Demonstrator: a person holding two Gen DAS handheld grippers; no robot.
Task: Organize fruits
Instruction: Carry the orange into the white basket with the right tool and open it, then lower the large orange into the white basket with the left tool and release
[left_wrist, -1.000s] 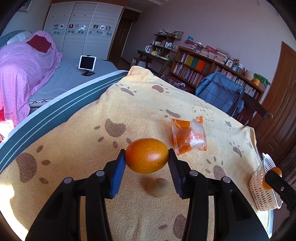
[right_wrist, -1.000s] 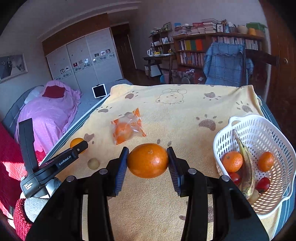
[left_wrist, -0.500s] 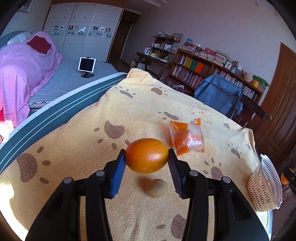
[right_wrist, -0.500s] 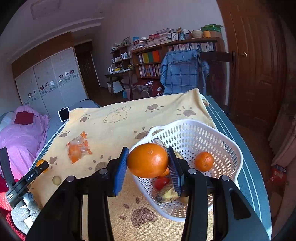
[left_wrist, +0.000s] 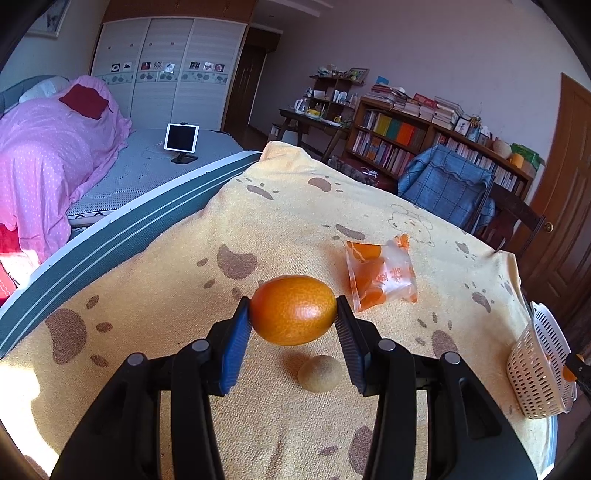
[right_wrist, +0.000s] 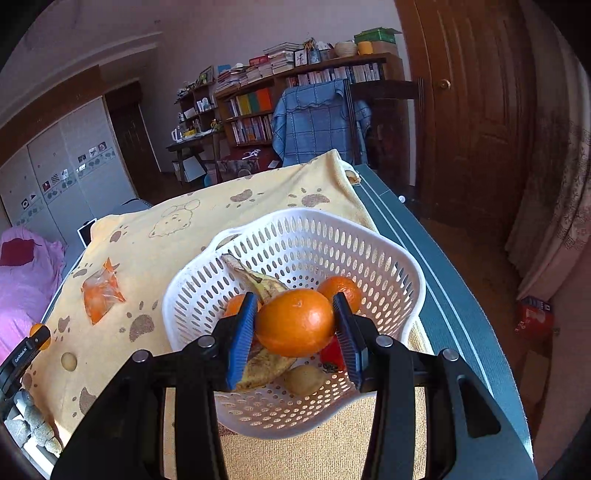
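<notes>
A bedroom in warm daylight, with sun falling bright on the lower left of the left wrist view. A white sliding-door wardrobe (left_wrist: 166, 70) with small pictures along a band fills the upper left, and a dark doorway (left_wrist: 245, 92) stands just right of it. Below, a bed (left_wrist: 147, 162) carries a pink polka-dot cover (left_wrist: 48, 147), a red cushion (left_wrist: 85, 101) and a propped tablet (left_wrist: 181, 137). At upper right a long wooden bookshelf (left_wrist: 413, 136) is packed with books, with a cluttered small desk (left_wrist: 314, 118) to its left. A chair draped in a blue checked cloth (left_wrist: 447, 184) stands before the shelf. A brown wooden door (right_wrist: 476, 122) closes the right side, above a dark wooden floor (right_wrist: 476, 251). The walls are pale mauve.
</notes>
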